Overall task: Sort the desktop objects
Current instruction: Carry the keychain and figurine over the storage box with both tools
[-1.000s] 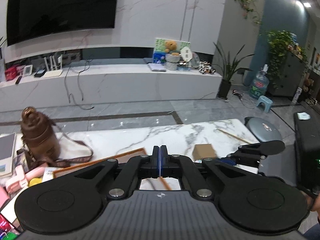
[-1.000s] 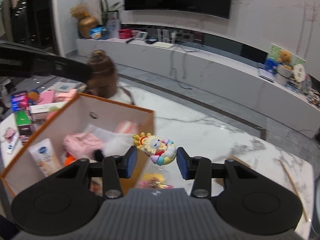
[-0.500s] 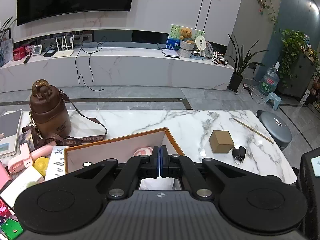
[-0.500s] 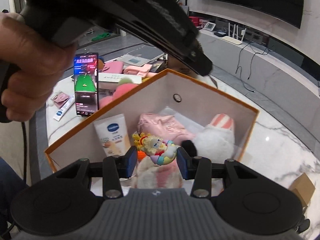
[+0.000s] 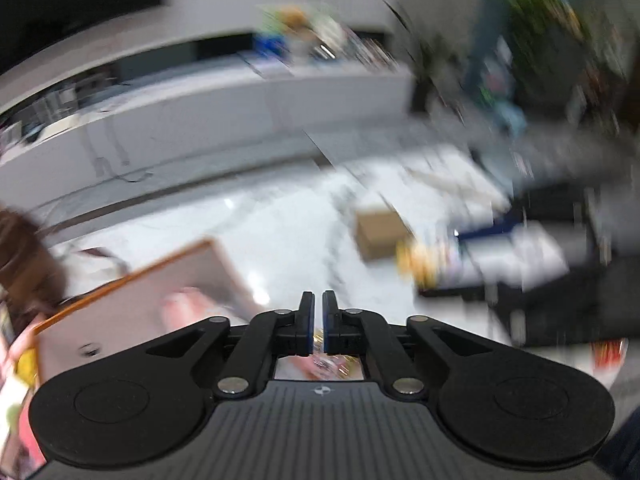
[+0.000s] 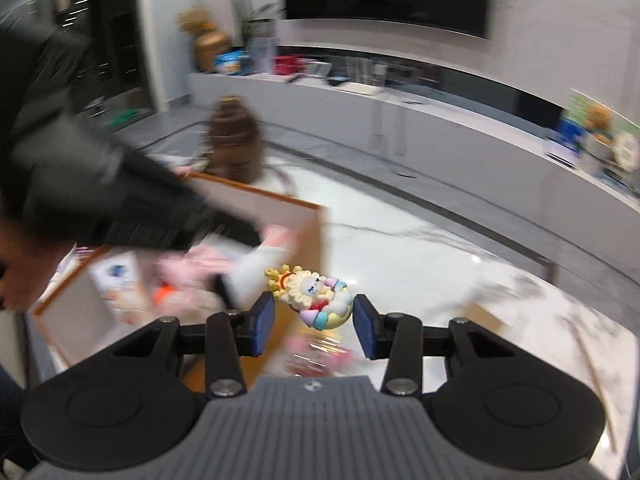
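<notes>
My right gripper (image 6: 314, 320) is shut on a small sun-and-rainbow toy figure (image 6: 310, 296), held just past the right corner of the orange-edged box (image 6: 256, 200). The box holds a white tube, pink cloth and a plush toy. The toy is a yellow blur (image 5: 416, 260) in the left wrist view. My left gripper (image 5: 318, 316) hangs low over the box's right corner (image 5: 208, 248). Its jaws are opening to a narrow slit with nothing between them. Both views are smeared by motion.
A brown bottle (image 6: 234, 140) stands behind the box on the marble table (image 6: 400, 248). A small cardboard cube (image 5: 378, 234) sits to the right. A shiny pink packet (image 6: 320, 354) lies under my right gripper. A person's hand (image 6: 16, 276) is at the left edge.
The right gripper has carried the toy from above the box's inside back to its right corner. The left gripper has swung down and rightward, and its jaws have parted slightly.
</notes>
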{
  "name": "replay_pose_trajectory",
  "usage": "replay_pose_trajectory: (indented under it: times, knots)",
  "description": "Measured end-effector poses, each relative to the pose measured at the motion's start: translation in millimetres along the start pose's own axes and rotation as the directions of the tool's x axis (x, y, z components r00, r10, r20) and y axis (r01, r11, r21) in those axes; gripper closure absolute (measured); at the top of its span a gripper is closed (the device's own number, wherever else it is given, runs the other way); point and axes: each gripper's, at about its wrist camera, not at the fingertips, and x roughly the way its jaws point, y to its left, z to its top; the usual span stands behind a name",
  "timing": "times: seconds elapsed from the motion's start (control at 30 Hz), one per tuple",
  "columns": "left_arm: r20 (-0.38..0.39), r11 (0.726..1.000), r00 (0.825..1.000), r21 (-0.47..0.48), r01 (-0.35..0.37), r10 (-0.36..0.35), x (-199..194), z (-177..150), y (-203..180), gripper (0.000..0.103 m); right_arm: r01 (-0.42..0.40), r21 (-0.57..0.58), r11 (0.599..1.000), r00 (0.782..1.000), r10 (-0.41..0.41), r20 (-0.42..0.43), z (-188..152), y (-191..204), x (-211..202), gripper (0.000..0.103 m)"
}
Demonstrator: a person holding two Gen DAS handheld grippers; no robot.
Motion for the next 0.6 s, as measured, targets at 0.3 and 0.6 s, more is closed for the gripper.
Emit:
replay_pose_trajectory:
  times: [0.3, 0.6]
  knots:
    - [-0.401, 0.719, 0.913, 0.657, 0.228, 0.077, 114, -2, -81, 0.049, 0.130, 0.183, 0.974, 0.991, -0.126, -0.034, -42, -96, -14, 0.058]
    - [-0.531, 0.546, 0.841, 0.737, 0.398, 0.105, 154, 3, -84, 0.049, 0.135, 0.245, 0.960, 0.991, -0.128, -0.042, -58, -123, -19, 0.058]
